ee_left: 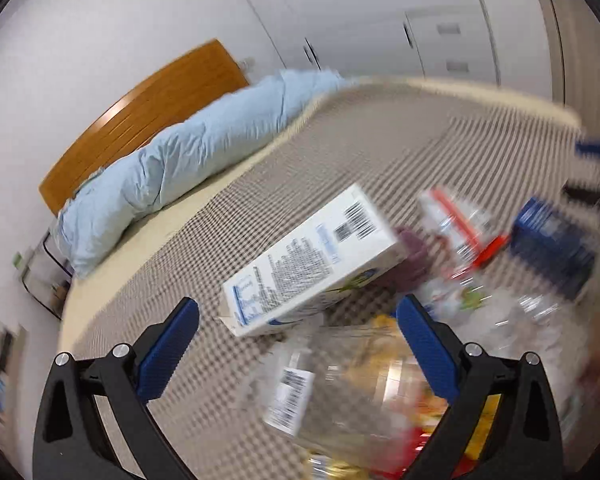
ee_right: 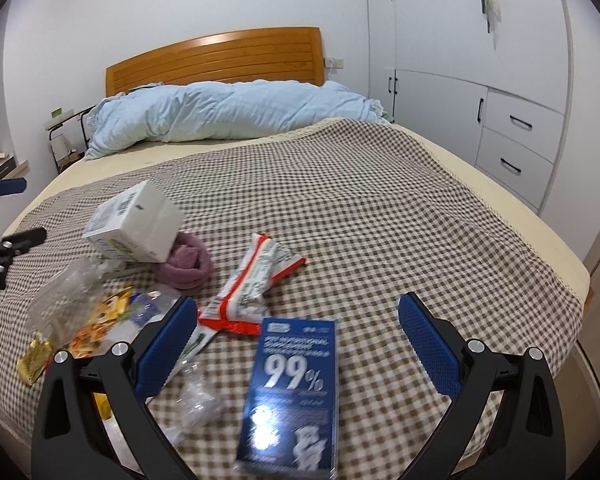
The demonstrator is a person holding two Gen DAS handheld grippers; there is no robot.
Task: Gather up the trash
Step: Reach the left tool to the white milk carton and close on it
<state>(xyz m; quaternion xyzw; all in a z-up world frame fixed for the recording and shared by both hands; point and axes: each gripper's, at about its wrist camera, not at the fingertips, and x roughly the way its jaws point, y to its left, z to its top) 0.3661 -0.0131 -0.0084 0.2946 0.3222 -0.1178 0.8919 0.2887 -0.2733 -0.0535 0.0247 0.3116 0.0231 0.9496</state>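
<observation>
Both hand-held grippers (ee_left: 298, 356) (ee_right: 298, 356) wide-jawed, low above littered bed (ee_right: 380, 208).

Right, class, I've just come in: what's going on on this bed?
A person holds a claw in each hand over litter scattered on a checked bedspread. Both are open and hold nothing. The right claw hovers over a blue box, beside a red-and-white wrapper. The left claw points at a white carton propped on a purple cloth, with clear plastic nearby.
</observation>
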